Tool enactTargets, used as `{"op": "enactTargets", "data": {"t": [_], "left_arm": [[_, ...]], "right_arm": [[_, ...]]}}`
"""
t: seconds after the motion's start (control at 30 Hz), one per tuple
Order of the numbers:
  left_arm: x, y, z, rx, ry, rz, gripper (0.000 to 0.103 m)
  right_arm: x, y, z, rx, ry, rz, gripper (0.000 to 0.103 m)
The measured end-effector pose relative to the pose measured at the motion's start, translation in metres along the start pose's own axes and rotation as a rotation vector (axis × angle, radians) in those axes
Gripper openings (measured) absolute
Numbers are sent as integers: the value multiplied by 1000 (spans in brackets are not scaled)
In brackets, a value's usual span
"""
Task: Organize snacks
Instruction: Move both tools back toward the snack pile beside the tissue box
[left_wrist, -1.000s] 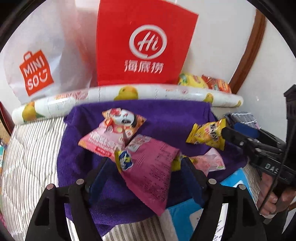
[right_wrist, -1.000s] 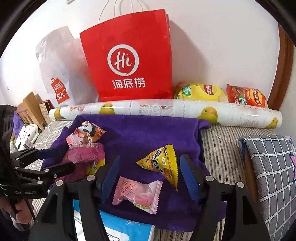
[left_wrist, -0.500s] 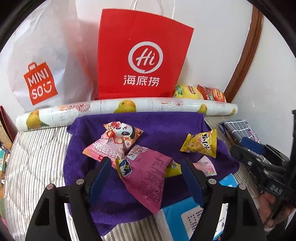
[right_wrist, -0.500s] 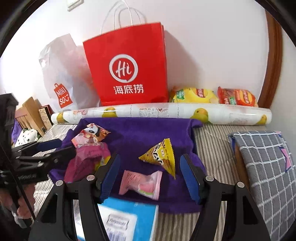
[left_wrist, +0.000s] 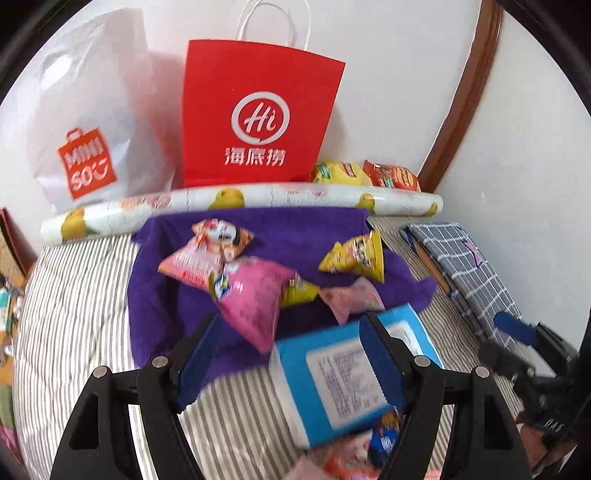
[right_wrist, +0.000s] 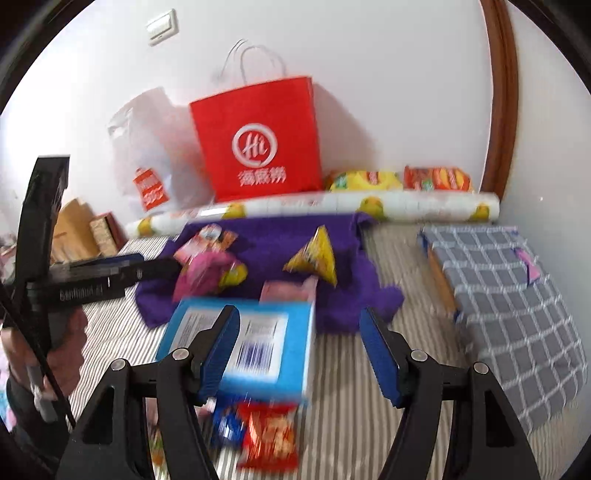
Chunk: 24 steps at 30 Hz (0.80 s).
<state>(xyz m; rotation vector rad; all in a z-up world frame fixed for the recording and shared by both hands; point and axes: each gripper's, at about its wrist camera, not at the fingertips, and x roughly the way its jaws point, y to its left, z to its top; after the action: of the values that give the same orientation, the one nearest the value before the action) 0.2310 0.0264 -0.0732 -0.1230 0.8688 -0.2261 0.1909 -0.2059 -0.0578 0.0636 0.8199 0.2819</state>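
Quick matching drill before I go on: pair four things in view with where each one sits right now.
Things:
1. red paper bag
2. yellow triangular snack pack
3. blue box
4. checked grey cushion

Places:
A. on the purple towel
B. on the striped bedding, right of the towel
C. upright against the wall, behind the fruit-print roll
D. nearest the cameras, at the towel's front edge

Pairs: 1-C, 2-A, 3-D, 4-B
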Motion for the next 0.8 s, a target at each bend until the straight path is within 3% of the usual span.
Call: {"op": "enactTargets", "data": {"t": [0.27, 0.7, 0.8], "left_arm": [[-28, 8, -45, -15, 23, 53, 74], [-52, 26, -94, -62, 48, 58, 75], [-50, 28, -98, -70, 53, 41, 75]], "right_arm": [[-10, 9, -53, -5, 57, -6, 72], [52, 11, -94, 57, 244, 89, 68], [54, 16, -98, 40, 211, 63, 63]]}}
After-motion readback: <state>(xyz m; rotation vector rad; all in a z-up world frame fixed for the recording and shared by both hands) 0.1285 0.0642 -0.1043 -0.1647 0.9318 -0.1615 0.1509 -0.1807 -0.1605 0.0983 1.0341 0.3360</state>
